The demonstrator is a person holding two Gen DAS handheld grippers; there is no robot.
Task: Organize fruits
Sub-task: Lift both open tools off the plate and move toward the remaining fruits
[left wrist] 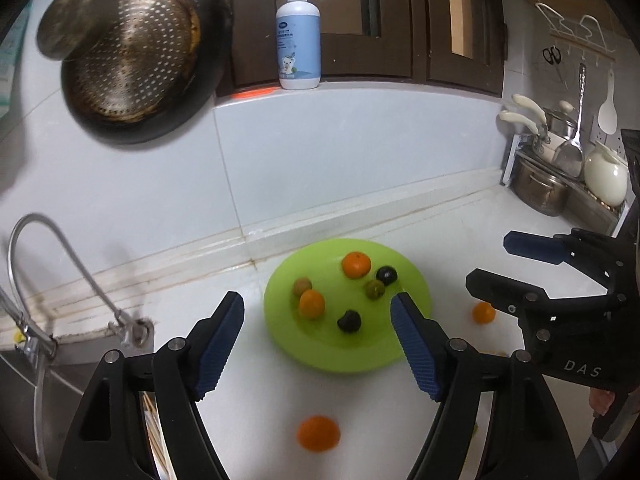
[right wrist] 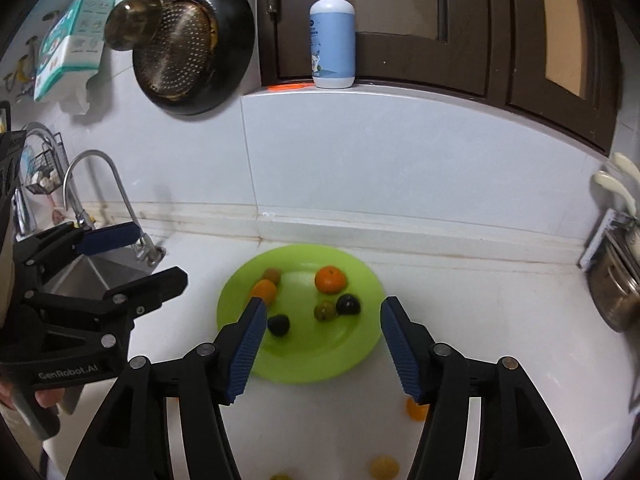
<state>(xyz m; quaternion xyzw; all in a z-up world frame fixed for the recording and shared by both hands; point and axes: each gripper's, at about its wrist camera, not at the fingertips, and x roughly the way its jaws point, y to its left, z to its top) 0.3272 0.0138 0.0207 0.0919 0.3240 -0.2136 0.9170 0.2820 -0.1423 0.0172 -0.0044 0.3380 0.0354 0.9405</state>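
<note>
A green plate [left wrist: 408,268] [right wrist: 360,344] lies on the white counter with several fruits on it: oranges [left wrist: 356,265] [right wrist: 330,279], dark plums [left wrist: 349,321] [right wrist: 348,304] and greenish fruits [left wrist: 375,289] [right wrist: 325,311]. Loose oranges lie on the counter: one in front of the plate [left wrist: 318,433], one to its right [left wrist: 483,313] [right wrist: 416,410]. More small fruits [right wrist: 384,467] lie near the bottom of the right wrist view. My left gripper [left wrist: 318,310] [right wrist: 132,256] is open and empty above the plate's near edge. My right gripper [right wrist: 324,316] [left wrist: 486,262] is open and empty beside it.
A sink [right wrist: 92,272] with a curved faucet [left wrist: 48,232] [right wrist: 100,160] lies left of the plate. A strainer pan [left wrist: 132,60] [right wrist: 188,44] hangs on the wall. A soap bottle [left wrist: 298,36] [right wrist: 332,36] stands on the ledge. Pots [left wrist: 540,188] stand at the right.
</note>
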